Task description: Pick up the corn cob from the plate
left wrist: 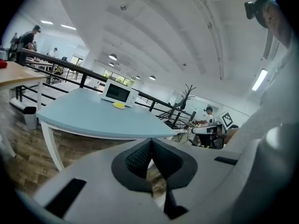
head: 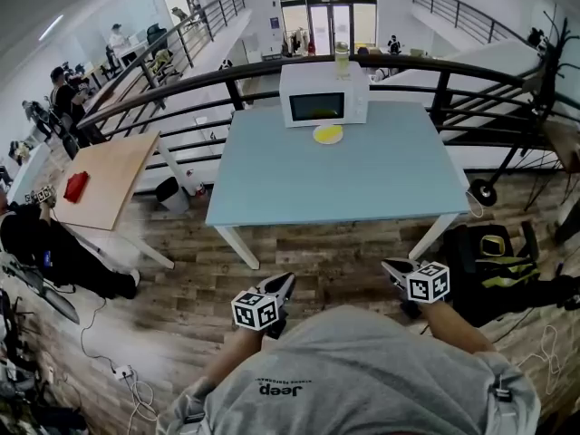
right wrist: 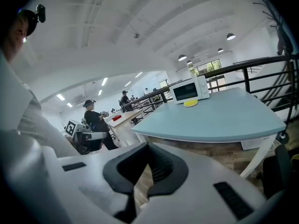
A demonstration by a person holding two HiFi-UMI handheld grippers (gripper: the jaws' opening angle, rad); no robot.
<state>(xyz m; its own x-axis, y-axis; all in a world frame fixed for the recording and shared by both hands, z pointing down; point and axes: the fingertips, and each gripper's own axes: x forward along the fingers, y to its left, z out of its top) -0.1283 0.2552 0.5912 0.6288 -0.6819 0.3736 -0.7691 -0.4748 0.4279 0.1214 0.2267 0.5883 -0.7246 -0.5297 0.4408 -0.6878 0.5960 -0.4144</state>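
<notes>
Corn cob (head: 329,132) is way out at the far end, sitting on the yellow plate (head: 318,138) at 12 o'clock on the light blue tabletop (head: 362,179). Honestly, from the head view cob and plate blur into one small yellow patch, so I can't tell how the corn cob lies on it. The plate is just in front of the white microwave (head: 323,95), right by its door; touching or not, I can't say. A clear cup with something greenish in it (head: 342,60) stands on top of the microwave, toward its right side.

Both tools are down at 6 o'clock in the head view, well apart from the plate and not even over the tabletop; they're above the wood floor (head: 317,256). The left hand-held gripper (head: 285,284) sits around 7 o'clock and the right hand-held gripper (head: 393,267) around 5 o'clock. Both point toward the tabletop and a bit downward. In its own view the left one's jaws are pressed together at the tips with nothing between them, just floor showing through the slot lower down. Same story for the right: jaws together, nothing in them.

Off at 9 o'clock there's a wooden table (head: 109,175) with a red thing (head: 76,185) on it, and a black-and-yellow bag (head: 494,246) lies on the floor at 4 o'clock. A black railing (head: 272,66) runs behind the tabletop.
</notes>
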